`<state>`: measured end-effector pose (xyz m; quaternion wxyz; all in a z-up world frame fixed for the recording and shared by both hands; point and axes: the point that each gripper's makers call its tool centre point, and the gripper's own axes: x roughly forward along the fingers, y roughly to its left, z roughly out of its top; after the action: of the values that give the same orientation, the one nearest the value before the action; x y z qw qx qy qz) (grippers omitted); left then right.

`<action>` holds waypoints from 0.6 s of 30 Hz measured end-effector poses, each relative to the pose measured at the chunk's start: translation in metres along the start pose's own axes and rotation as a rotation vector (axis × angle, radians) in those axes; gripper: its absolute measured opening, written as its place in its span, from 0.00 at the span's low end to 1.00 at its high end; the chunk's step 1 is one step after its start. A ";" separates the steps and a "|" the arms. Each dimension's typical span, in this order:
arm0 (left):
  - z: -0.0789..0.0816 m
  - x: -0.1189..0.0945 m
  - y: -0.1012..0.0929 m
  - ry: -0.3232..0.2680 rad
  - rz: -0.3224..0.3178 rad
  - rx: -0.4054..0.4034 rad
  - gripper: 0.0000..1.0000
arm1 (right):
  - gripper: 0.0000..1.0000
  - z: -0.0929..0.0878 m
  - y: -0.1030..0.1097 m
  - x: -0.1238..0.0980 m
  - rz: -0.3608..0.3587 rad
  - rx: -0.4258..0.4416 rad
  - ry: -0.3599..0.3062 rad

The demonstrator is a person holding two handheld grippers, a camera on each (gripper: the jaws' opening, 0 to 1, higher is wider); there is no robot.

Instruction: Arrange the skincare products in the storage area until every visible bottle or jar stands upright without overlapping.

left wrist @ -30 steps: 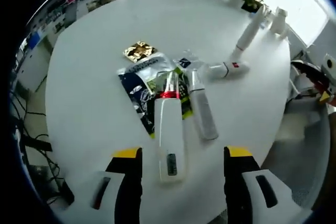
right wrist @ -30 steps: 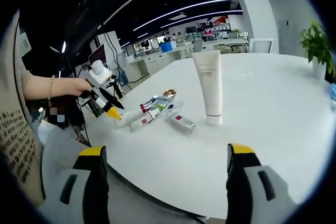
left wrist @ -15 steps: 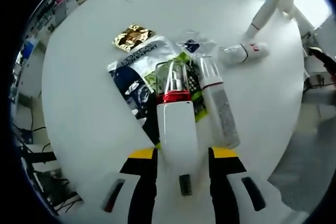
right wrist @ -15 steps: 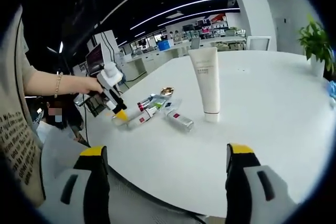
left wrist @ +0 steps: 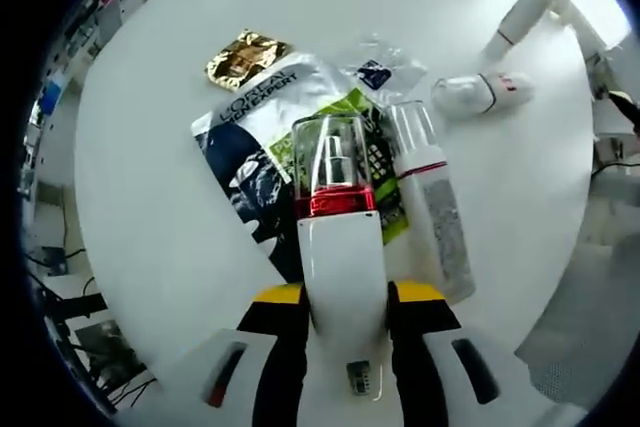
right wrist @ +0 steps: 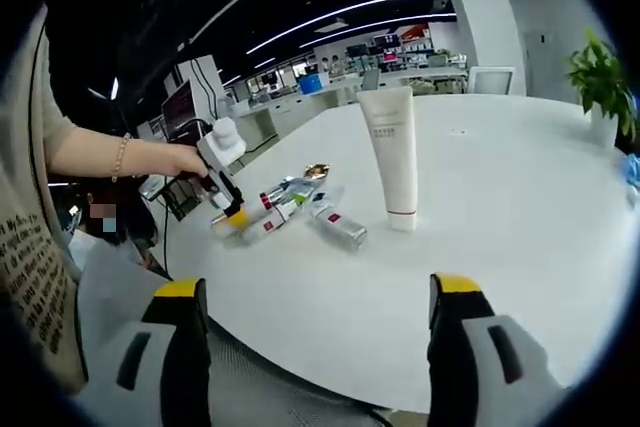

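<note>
A white pump bottle (left wrist: pixel 340 247) with a red band and a clear cap lies on the round white table (left wrist: pixel 140 207), and my left gripper (left wrist: pixel 345 295) is shut on its body. Just right of it lies a clear-capped white bottle (left wrist: pixel 432 209). A small white tube with a red mark (left wrist: pixel 478 93) lies farther off, and a tall white tube (left wrist: pixel 525 12) stands beyond it. In the right gripper view that tall tube (right wrist: pixel 390 155) stands upright on its cap. My right gripper (right wrist: pixel 315 292) hangs open over the table's near edge, holding nothing. A hand holds the left gripper (right wrist: pixel 225 182) at the pile of lying bottles (right wrist: pixel 335 227).
Flat sachets lie under the bottles: a white and blue one (left wrist: pixel 250 137), a green one (left wrist: pixel 372 137) and a gold one (left wrist: pixel 240 55). A potted plant (right wrist: pixel 605 77) stands at the far right of the table (right wrist: pixel 520 207). Office desks lie beyond.
My left gripper has moved forward over the white pump bottle and its jaws have shut on it. The right gripper has stayed open and nearly still.
</note>
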<state>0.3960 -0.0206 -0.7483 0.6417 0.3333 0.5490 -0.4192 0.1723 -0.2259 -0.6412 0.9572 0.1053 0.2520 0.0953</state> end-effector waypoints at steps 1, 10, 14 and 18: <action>0.000 0.000 0.000 0.001 0.001 -0.001 0.29 | 0.91 0.000 0.000 0.000 -0.001 0.001 -0.001; 0.000 -0.001 0.003 -0.006 0.002 -0.059 0.26 | 0.91 0.000 0.000 0.000 0.000 -0.003 0.003; 0.000 -0.001 0.003 -0.023 -0.013 -0.087 0.25 | 0.91 0.000 0.001 0.000 0.002 -0.012 0.004; 0.002 -0.002 0.003 -0.067 -0.049 -0.213 0.25 | 0.90 0.001 0.003 0.000 0.005 -0.027 0.005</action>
<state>0.3995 -0.0202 -0.7459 0.6812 0.2354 0.5766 -0.3848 0.1721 -0.2236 -0.6400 0.9577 0.0930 0.2527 0.1013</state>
